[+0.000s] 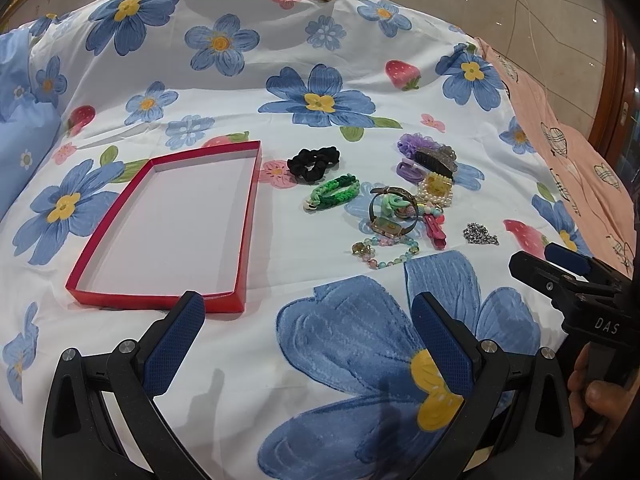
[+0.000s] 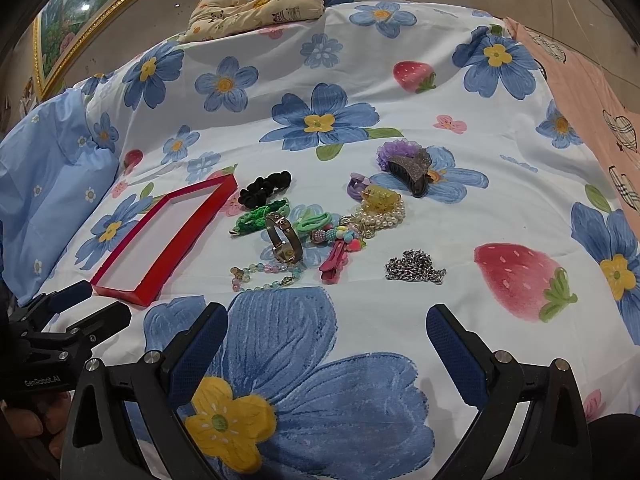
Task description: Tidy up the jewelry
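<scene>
An empty red tray lies on the flowered bedsheet. Right of it sits a jewelry pile: black scrunchie, green braided bracelet, watch, beaded bracelet, pink clip, pearls, dark claw clip, silver chain. My left gripper is open and empty near the tray's front corner. My right gripper is open and empty, short of the pile.
A cream patterned cushion lies at the far edge of the bed. A light blue pillow sits at the left and a pink blanket at the right. A framed picture leans at the far left.
</scene>
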Tool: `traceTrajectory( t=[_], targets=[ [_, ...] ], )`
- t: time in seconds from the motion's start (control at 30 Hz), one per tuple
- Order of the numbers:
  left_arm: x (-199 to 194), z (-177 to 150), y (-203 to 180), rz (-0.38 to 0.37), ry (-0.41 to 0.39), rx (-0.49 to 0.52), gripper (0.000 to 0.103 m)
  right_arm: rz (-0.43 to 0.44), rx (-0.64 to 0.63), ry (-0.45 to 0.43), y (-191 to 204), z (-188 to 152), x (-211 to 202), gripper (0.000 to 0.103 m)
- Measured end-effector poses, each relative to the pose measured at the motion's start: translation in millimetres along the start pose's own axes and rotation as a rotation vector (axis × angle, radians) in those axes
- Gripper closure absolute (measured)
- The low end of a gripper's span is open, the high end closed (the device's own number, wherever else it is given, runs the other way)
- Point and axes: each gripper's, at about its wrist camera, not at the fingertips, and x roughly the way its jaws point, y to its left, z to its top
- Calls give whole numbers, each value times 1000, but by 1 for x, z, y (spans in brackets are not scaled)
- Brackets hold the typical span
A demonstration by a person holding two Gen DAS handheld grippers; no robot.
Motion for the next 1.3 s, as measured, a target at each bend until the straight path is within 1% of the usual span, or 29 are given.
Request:
traceTrajectory(
  t=[0.57,0.7,0.8,0.93,1.1,1.13,1.2,1.23,1.3],
  targets=[
    [0,0,-1,3,-2,-3,0,2,4,0,2,1,0,2],
    [1,3,1,-13,2,-1,0,2,8,-6,1,3,0,2],
    [7,9,1,-32,13,7,0,0,17,-9,-8,4,3,2],
    [16,20,0,-57,26,17,0,-24,33,-4,-20,10,10,2],
    [39,36,-3,-70,61,35,0,-45,49,7,-38,20,22,2],
    [46,39,-4,-68,72,47,1,-44,53,13,-41,22,25,2],
    [57,44,-11,-53,88,77,9,-50,58,38,-48,24,34,2],
    [64,46,-14,-47,97,92,11,-53,59,52,-50,25,39,3],
    [76,48,-19,-43,120,115,18,-51,61,75,-54,26,48,4]
  ],
)
